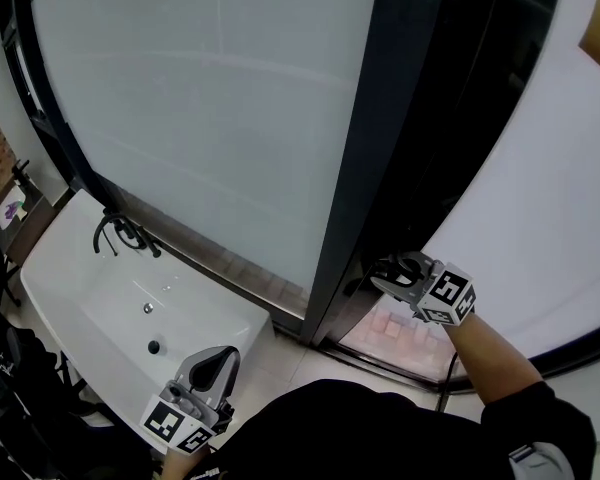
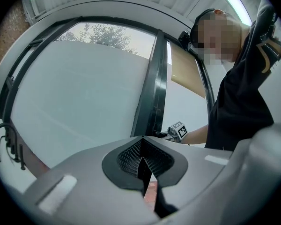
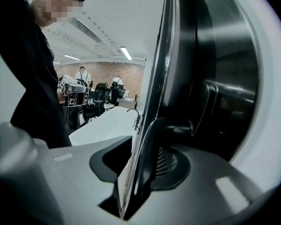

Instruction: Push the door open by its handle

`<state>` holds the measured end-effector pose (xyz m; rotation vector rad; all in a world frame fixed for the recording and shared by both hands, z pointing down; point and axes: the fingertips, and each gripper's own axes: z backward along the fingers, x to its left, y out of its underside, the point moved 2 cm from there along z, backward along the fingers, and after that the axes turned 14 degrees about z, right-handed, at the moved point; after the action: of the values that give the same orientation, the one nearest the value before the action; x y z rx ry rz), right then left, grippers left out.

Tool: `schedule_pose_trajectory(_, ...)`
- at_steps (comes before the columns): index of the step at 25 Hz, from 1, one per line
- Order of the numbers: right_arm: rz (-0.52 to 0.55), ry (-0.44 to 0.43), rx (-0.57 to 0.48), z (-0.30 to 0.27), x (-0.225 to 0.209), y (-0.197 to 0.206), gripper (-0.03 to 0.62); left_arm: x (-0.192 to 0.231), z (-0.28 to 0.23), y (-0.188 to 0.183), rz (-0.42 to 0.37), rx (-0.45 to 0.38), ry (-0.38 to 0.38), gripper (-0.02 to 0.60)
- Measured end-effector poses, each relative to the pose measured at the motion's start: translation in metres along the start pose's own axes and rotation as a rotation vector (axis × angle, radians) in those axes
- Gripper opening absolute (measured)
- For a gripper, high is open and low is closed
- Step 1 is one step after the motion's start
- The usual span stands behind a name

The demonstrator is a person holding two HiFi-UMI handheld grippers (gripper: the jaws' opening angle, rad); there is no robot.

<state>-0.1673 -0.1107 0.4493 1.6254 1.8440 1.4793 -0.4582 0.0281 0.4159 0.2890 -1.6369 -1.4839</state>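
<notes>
The door's dark upright edge (image 1: 380, 148) runs down the middle of the head view. Its black handle (image 3: 150, 149) is a bent bar on the door's edge. My right gripper (image 1: 385, 273) is at that edge at handle height. In the right gripper view the door edge and the handle stand between the jaws of my right gripper (image 3: 140, 170). Bare mesh pad shows to the right of the bar, so the jaws look open around it. My left gripper (image 1: 215, 366) hangs low beside the sink, shut and empty, with its pads (image 2: 141, 159) meeting at the tips.
A white sink (image 1: 80, 278) with a black faucet (image 1: 120, 233) stands at the lower left below a fixed frosted glass panel (image 1: 210, 98). The door's own frosted pane (image 1: 540, 218) fills the right. Behind me, in the right gripper view, are people and office chairs (image 3: 96, 104).
</notes>
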Motion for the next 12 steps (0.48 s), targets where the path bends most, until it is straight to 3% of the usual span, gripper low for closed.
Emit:
schedule_pose_trajectory(4, -0.01, 0.039, -0.095, 0.001, 0.002, 0.0, 0.118, -0.002, -0.007, 0.005, 0.006, 0.022, 0.003, -0.002)
schedule_pose_trajectory(7, -0.048, 0.07, -0.229, 0.003, -0.004, 0.0, 0.115, -0.001, -0.018, 0.004, 0.017, 0.031, -0.006, -0.002)
schedule_pose_trajectory(12, -0.053, -0.042, -0.32, 0.007, -0.006, 0.002, 0.117, -0.013, -0.03, 0.007, -0.016, 0.074, 0.004, -0.002)
